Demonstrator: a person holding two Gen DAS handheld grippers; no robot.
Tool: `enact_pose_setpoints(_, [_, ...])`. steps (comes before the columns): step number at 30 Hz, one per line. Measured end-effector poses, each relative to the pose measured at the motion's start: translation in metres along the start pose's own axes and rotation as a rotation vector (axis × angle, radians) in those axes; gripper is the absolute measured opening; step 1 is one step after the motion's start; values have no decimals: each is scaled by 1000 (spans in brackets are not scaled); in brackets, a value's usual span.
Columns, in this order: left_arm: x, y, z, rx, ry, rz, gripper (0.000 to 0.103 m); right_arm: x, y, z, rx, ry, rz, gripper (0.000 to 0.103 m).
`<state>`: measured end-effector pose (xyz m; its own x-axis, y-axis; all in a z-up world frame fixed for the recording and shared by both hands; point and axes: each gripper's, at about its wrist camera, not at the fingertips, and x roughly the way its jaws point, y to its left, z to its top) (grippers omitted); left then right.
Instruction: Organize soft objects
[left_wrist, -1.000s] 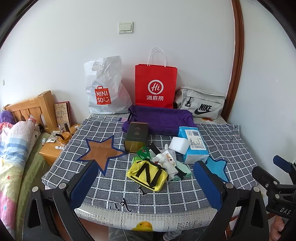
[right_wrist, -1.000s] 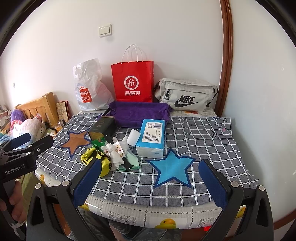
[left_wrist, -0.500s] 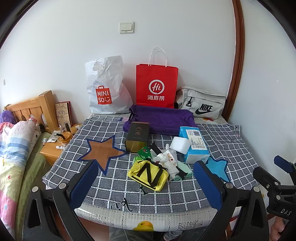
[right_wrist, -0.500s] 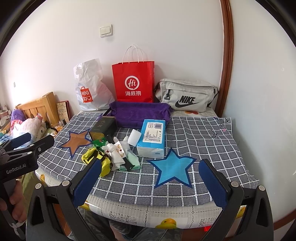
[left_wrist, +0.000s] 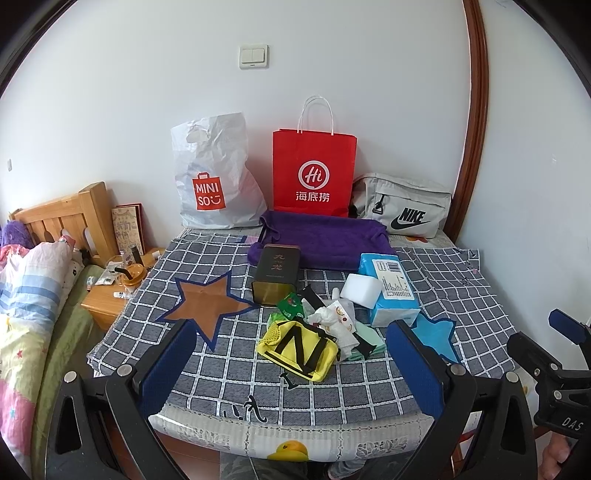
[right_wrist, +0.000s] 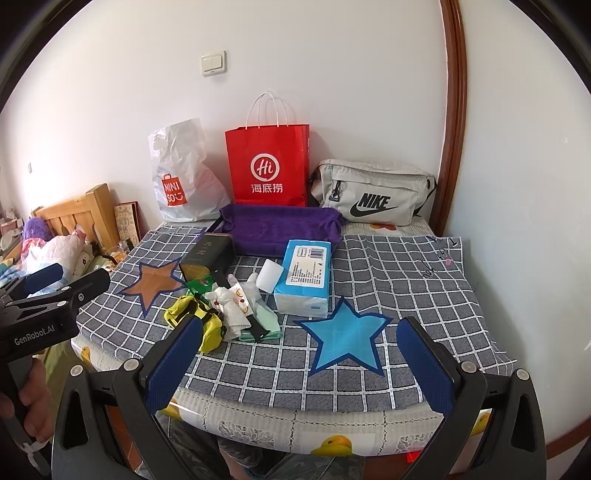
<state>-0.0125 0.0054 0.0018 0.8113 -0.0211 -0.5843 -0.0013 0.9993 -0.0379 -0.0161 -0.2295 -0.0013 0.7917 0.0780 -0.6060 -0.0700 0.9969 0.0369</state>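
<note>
Little has moved: both views have crept slightly nearer the checked surface (left_wrist: 436, 266). Purple towel (left_wrist: 325, 236) lies at the back, the small soft pile, seemingly socks (left_wrist: 340, 317), mid-surface. Left hand-held gripper (left_wrist: 291, 363) and right hand-held gripper (right_wrist: 299, 363) gape apart, empty.

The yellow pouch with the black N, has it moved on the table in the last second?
No. The yellow pouch lies in the same spot beside the brown star.
</note>
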Motion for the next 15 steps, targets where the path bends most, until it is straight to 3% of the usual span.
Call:
enact_pose_setpoints(8, [4, 7, 2, -10, 12, 6, 103, -2, 2, 0, -4, -7, -7, 103])
enact_pose_setpoints(15, [30, 17, -3, -28, 61, 3, 103, 12, 1, -3, -2, -3, 10, 103])
